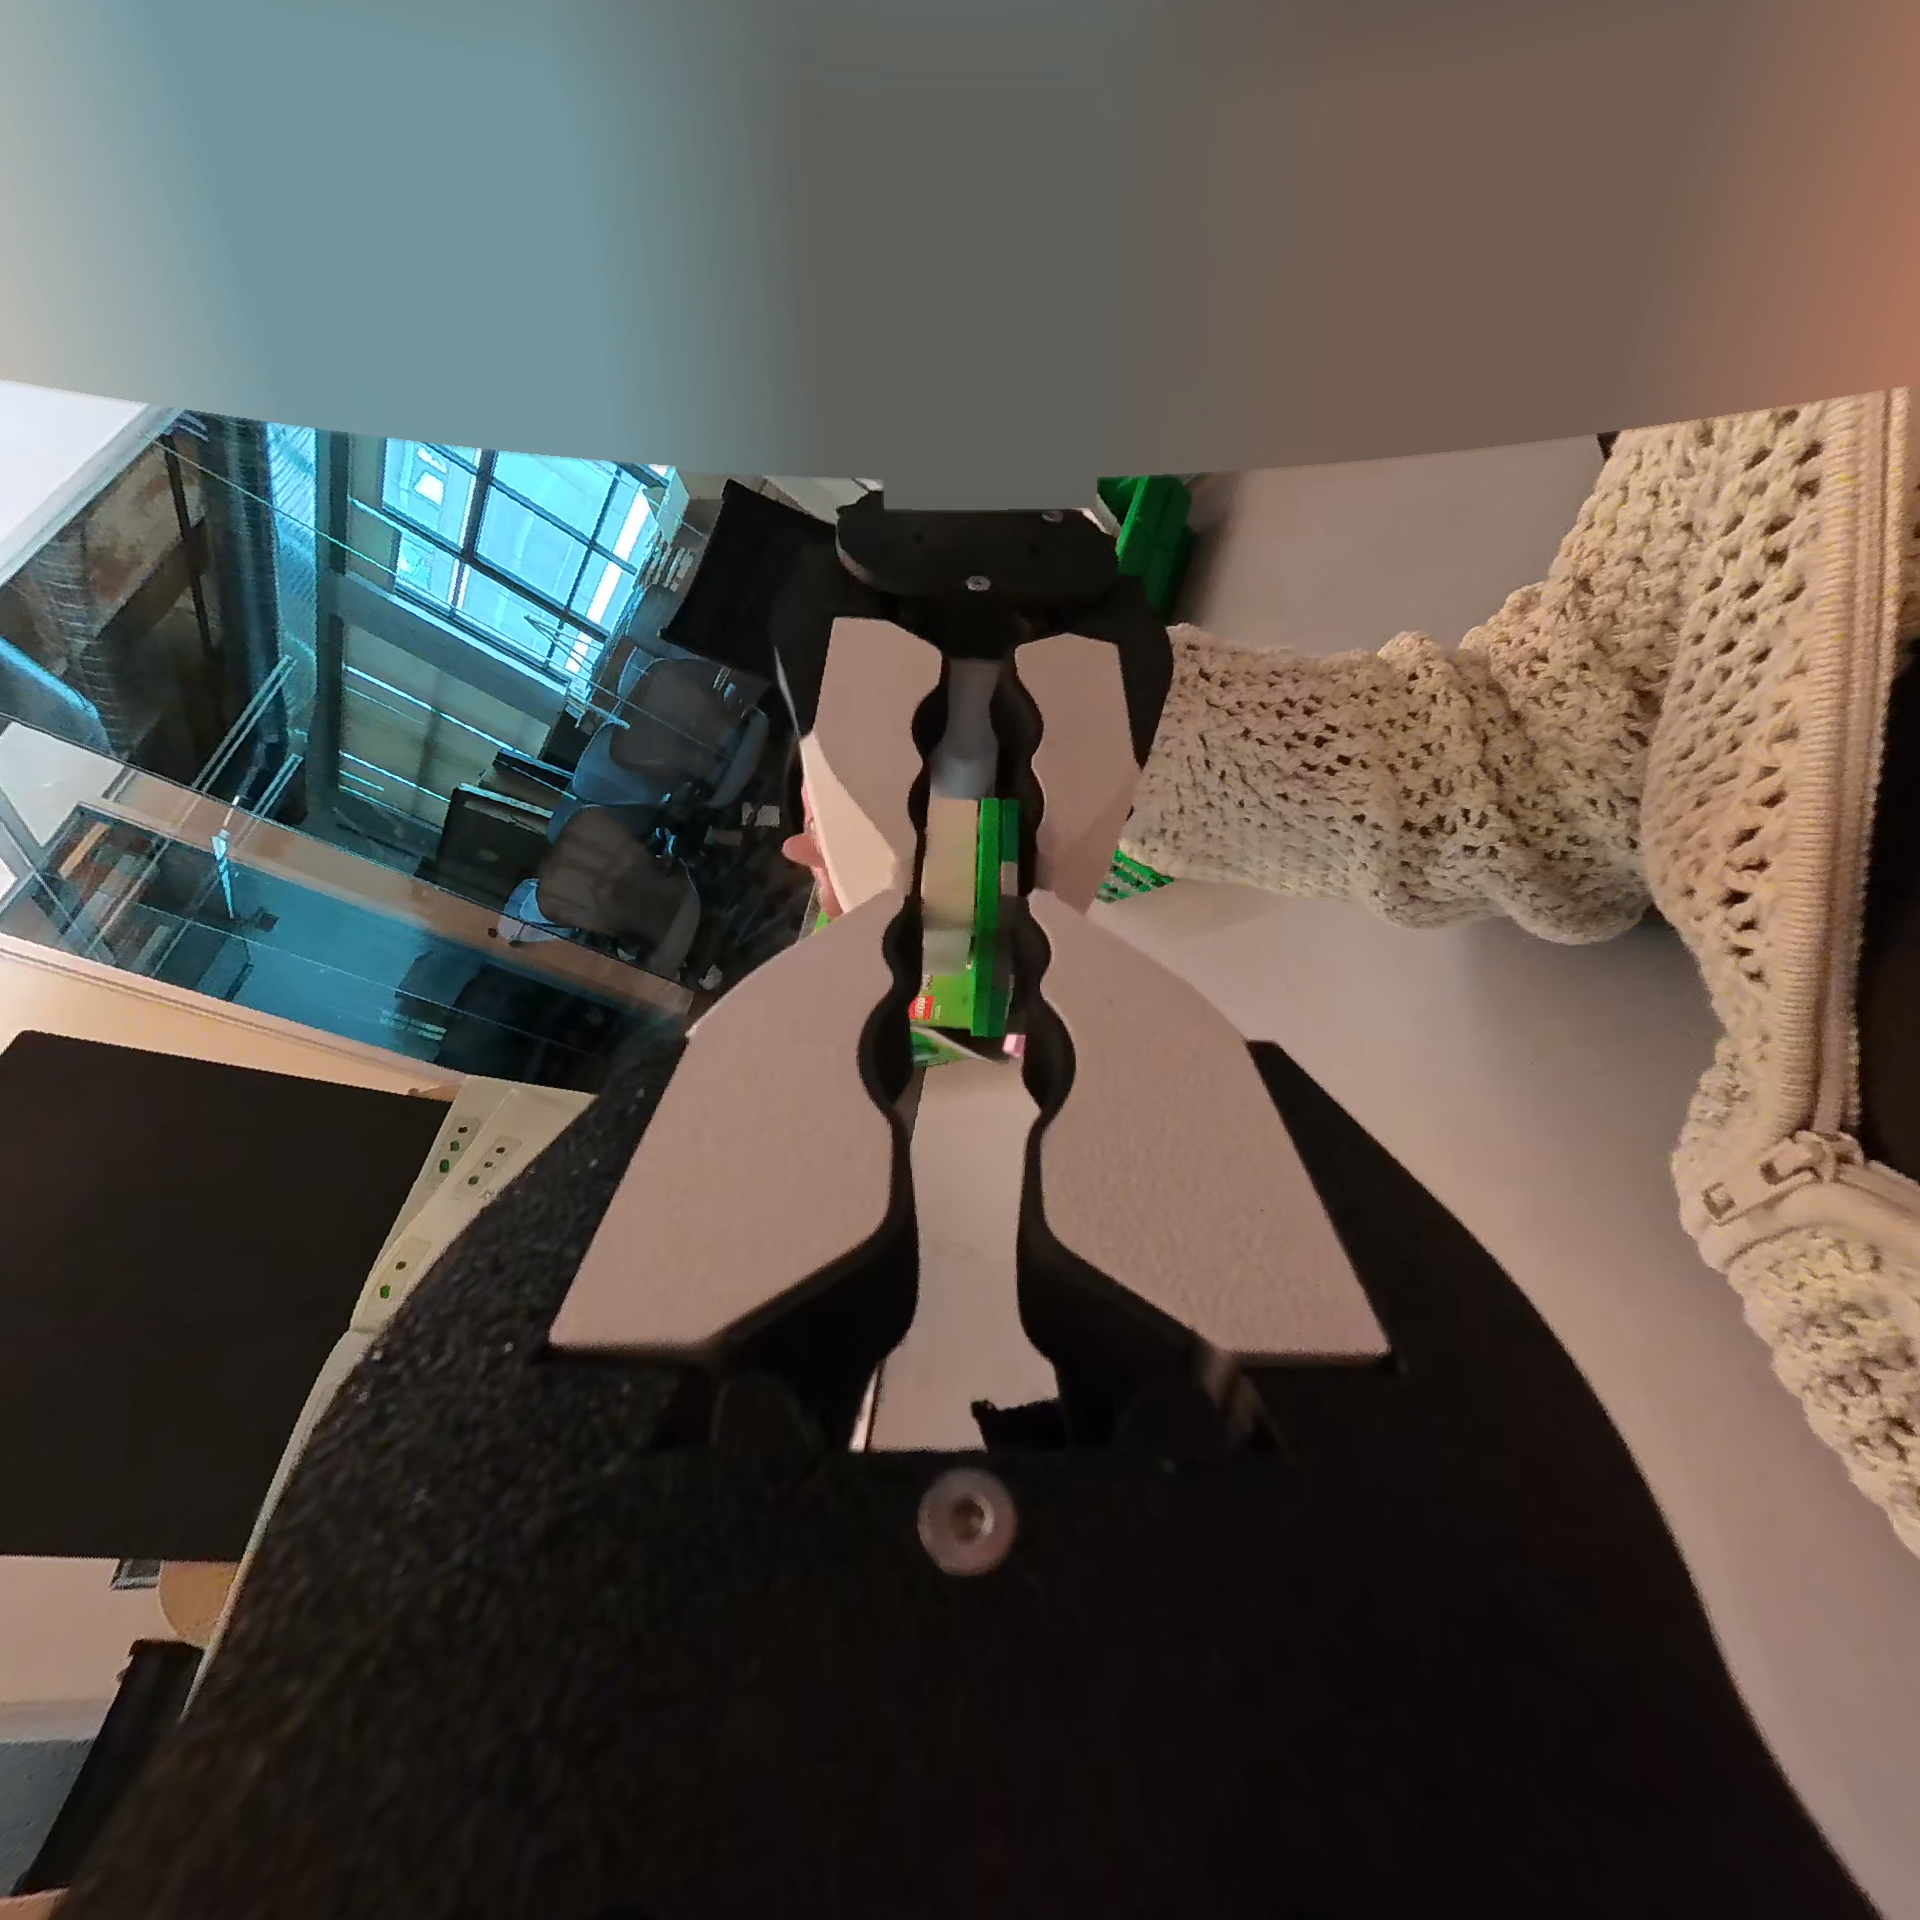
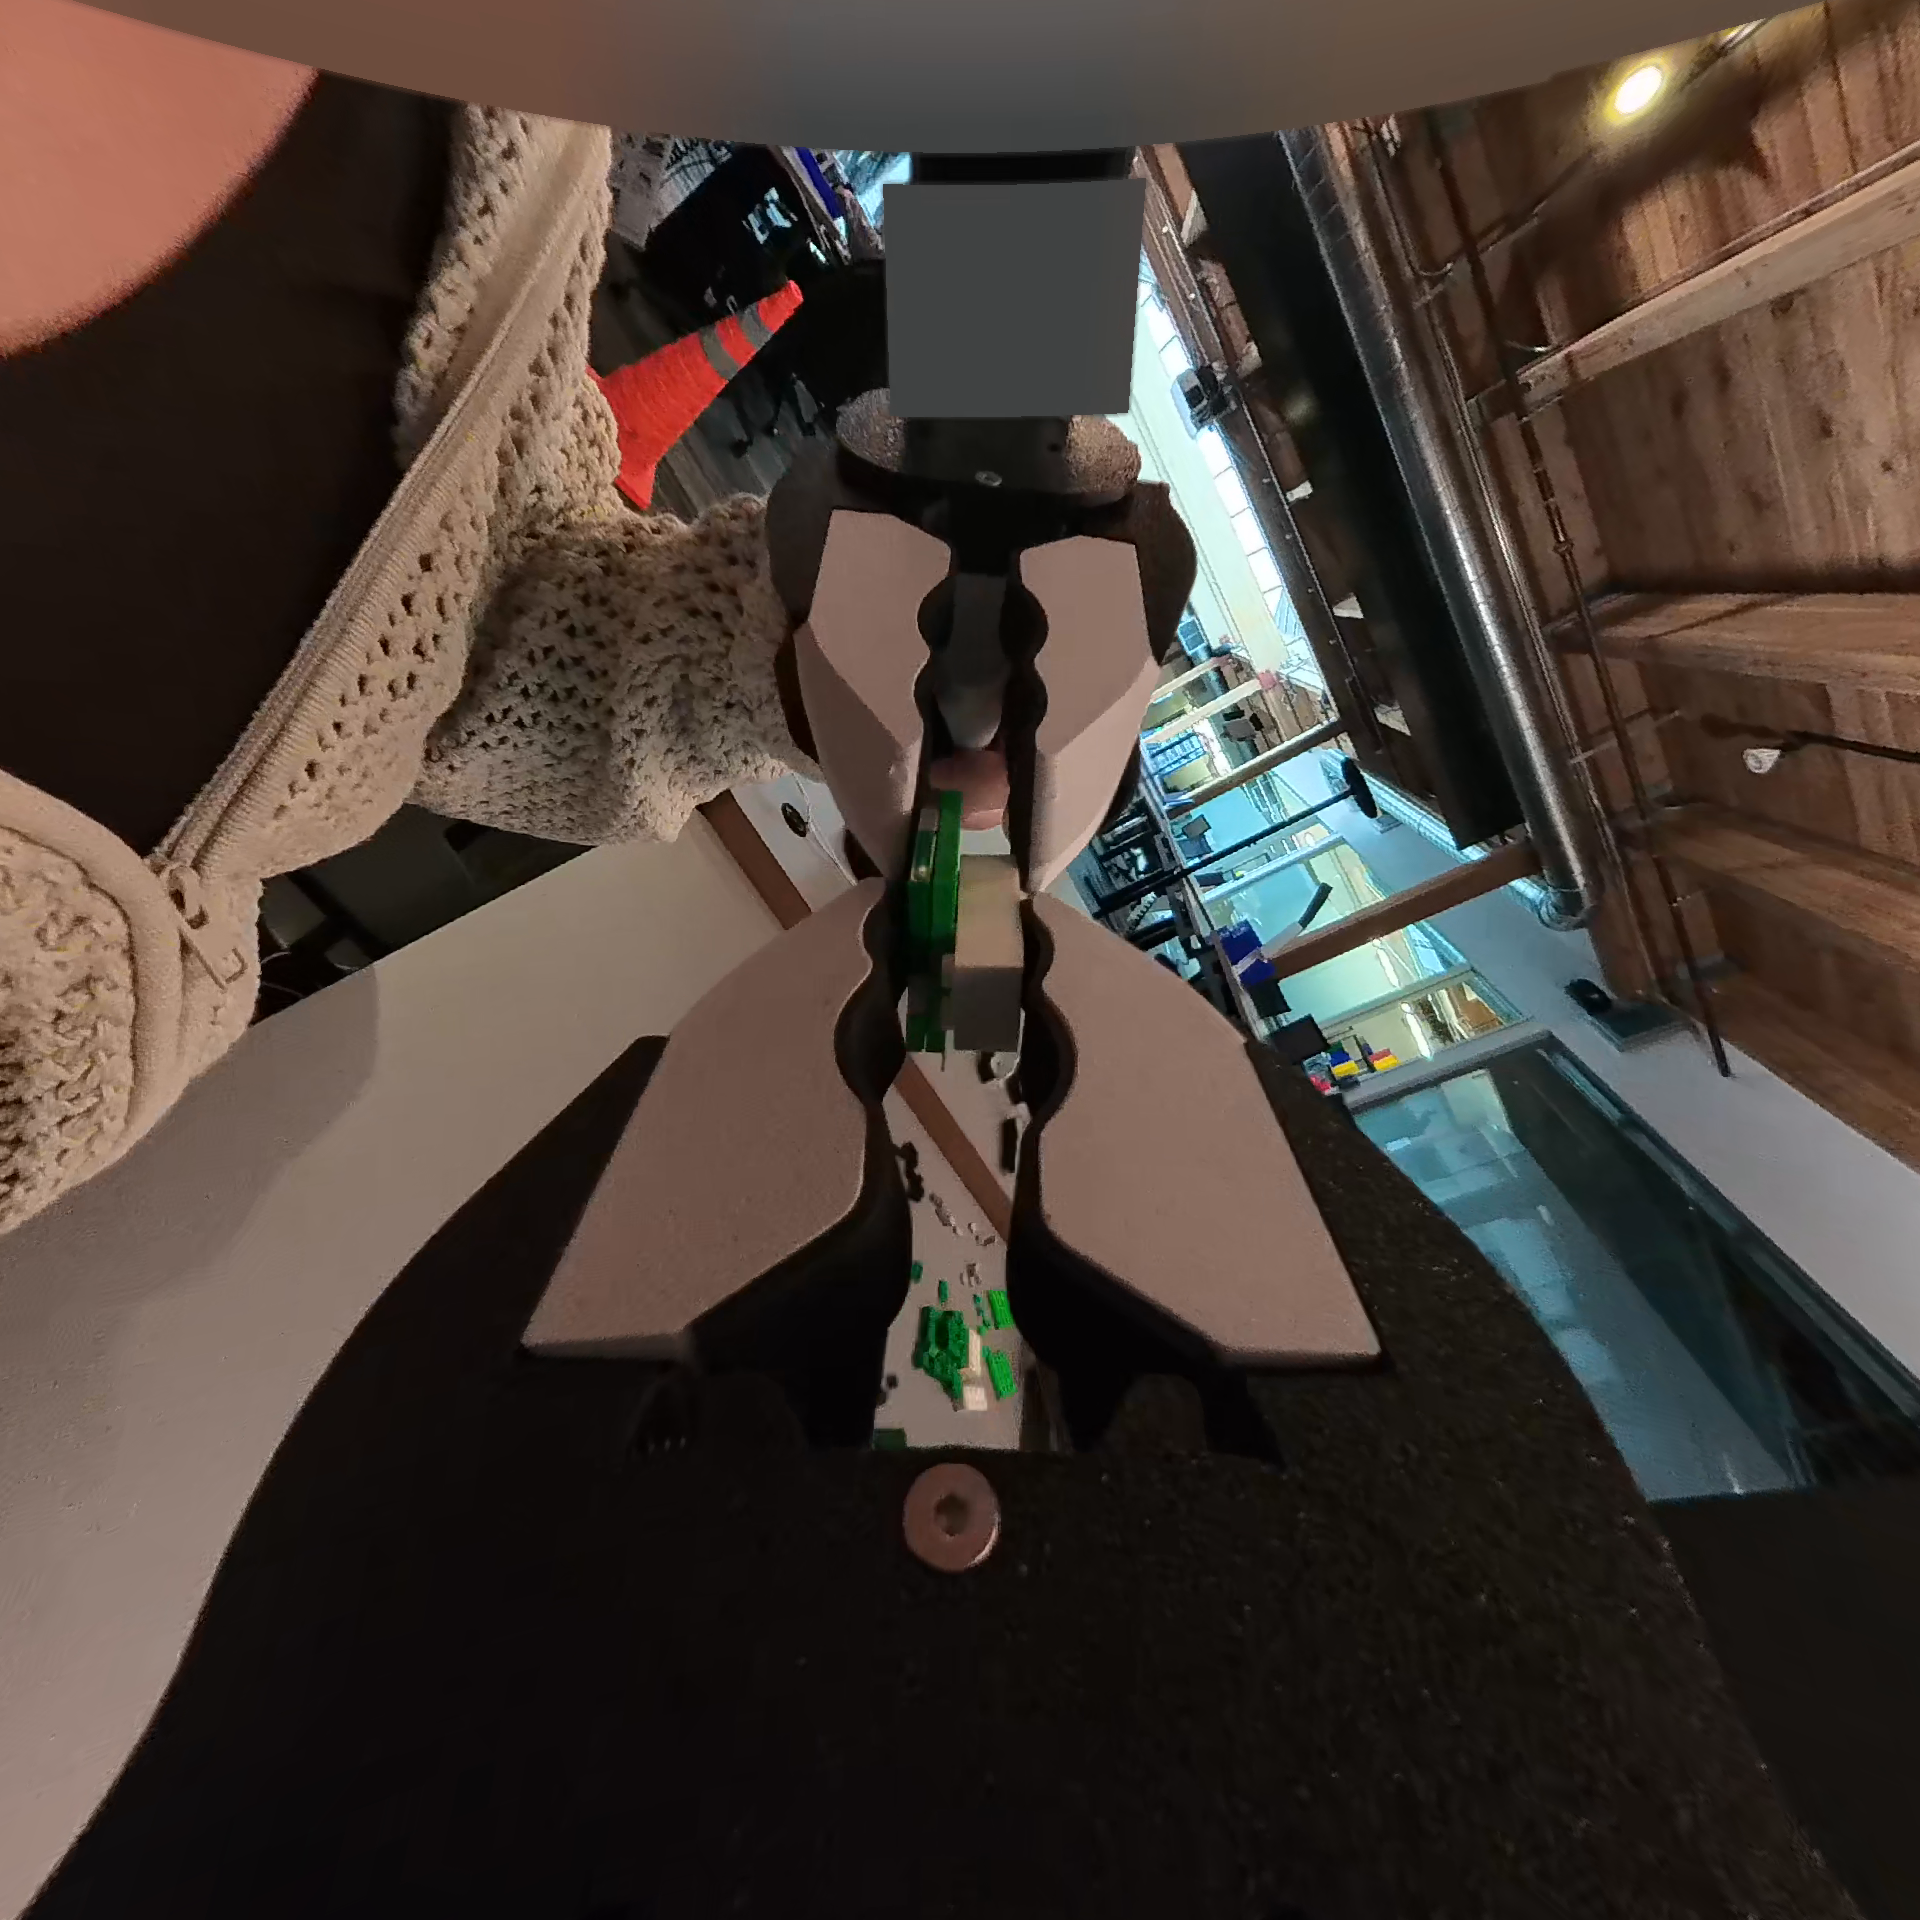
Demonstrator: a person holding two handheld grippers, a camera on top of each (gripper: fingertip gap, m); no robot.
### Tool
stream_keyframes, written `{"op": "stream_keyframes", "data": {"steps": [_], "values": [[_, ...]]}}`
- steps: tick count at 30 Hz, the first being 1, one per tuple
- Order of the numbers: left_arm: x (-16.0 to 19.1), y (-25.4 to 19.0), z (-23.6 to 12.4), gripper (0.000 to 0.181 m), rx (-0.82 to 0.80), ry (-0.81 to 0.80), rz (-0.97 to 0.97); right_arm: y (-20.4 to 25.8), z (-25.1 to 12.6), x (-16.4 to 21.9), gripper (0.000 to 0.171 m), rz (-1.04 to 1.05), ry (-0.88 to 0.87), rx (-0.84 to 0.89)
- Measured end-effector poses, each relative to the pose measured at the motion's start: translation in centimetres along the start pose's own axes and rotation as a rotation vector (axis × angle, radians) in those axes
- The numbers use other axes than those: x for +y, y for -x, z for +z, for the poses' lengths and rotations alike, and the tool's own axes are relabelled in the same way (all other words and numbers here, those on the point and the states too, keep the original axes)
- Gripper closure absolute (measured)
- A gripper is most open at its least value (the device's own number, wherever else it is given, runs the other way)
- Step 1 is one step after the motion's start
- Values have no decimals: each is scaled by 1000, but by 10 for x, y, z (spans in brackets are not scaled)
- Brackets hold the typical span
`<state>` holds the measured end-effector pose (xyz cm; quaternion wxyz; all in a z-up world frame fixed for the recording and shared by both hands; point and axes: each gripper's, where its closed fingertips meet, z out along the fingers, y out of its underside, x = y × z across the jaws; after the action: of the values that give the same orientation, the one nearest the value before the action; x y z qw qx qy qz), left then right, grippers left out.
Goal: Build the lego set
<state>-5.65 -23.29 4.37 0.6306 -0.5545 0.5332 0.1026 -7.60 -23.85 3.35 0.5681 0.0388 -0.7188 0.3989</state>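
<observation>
In the left wrist view, at frame centre, our left gripper (image 1: pixel 971 914) met our right gripper (image 1: pixel 971 883) tip to tip. Both were clamped on one lego assembly (image 1: pixel 982 925) of green plates against a grey block, held aloft between them. In the right wrist view the right gripper (image 2: pixel 956 935) pinched the same lego assembly (image 2: pixel 961 935) mid-frame. Below it, between the fingers, loose green bricks (image 2: pixel 956 1351) lay on the white table (image 2: pixel 208 1299). A cream knitted sleeve (image 2: pixel 582 665) filled the left.

left gripper (image 1: pixel 971 925) and right gripper (image 1: pixel 977 831) tip to tip; both clamp green-white lego piece (image 1: pixel 977 914); cream knit sleeve (image 1: pixel 1351 769) beside
</observation>
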Motion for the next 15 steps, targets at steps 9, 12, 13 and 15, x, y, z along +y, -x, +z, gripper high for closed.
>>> {"op": "stream_keyframes", "data": {"steps": [9,12,13,15], "values": [[-1,-2,-1,166,-12,-12,34,3,0,-2,153,-17,14,-7],[-2,-3,-2,166,-22,-16,56,3,0,-2,153,-23,29,-4],[-1,-4,-1,166,-20,-13,55,4,0,0,153,-10,41,-14],[1,-4,0,166,-30,-25,64,4,-1,1,153,-30,51,-3]]}}
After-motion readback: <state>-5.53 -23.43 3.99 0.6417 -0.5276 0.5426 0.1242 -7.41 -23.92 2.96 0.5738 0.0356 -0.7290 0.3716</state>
